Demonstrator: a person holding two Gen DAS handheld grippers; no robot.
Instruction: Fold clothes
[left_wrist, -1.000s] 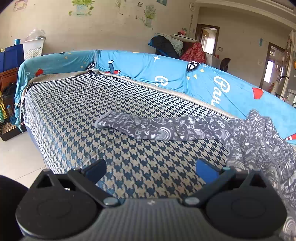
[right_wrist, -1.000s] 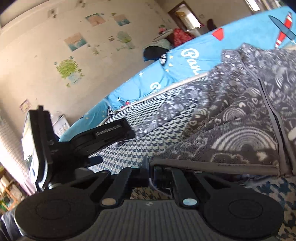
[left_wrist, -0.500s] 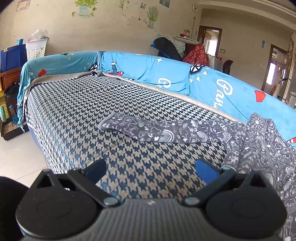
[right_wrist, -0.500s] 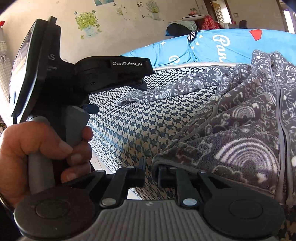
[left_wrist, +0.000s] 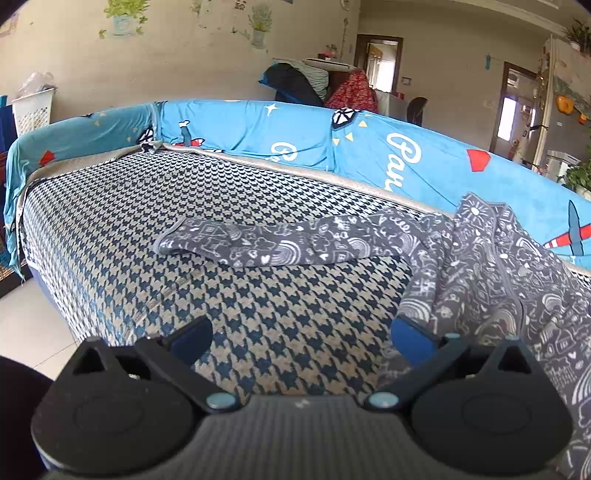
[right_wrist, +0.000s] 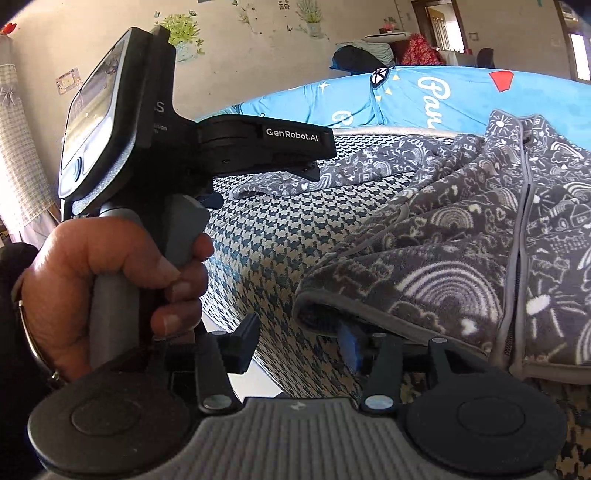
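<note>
The grey doodle-print fleece jacket (right_wrist: 461, 258) lies rumpled on the houndstooth bed (left_wrist: 258, 306), one sleeve (left_wrist: 280, 243) stretched out. Both grippers, left (left_wrist: 299, 332) and right (right_wrist: 299, 343), gape released.

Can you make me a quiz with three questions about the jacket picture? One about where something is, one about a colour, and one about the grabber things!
1. Where does the jacket's long sleeve lie?
A. on the floor
B. stretched flat on the checked sofa seat
C. in the white basket

2. What colour is the cloth over the sofa back?
A. blue
B. yellow
C. pink

3. How is the left hand-held gripper?
A. shut on the sleeve
B. shut on nothing
C. open

Answers:
1 B, the sleeve reaches across the checked seat.
2 A, it is bright blue with white letters.
3 C, its fingers stand wide apart with bare seat between them. The right hand-held gripper is open too, at the hem of the jacket.
</note>
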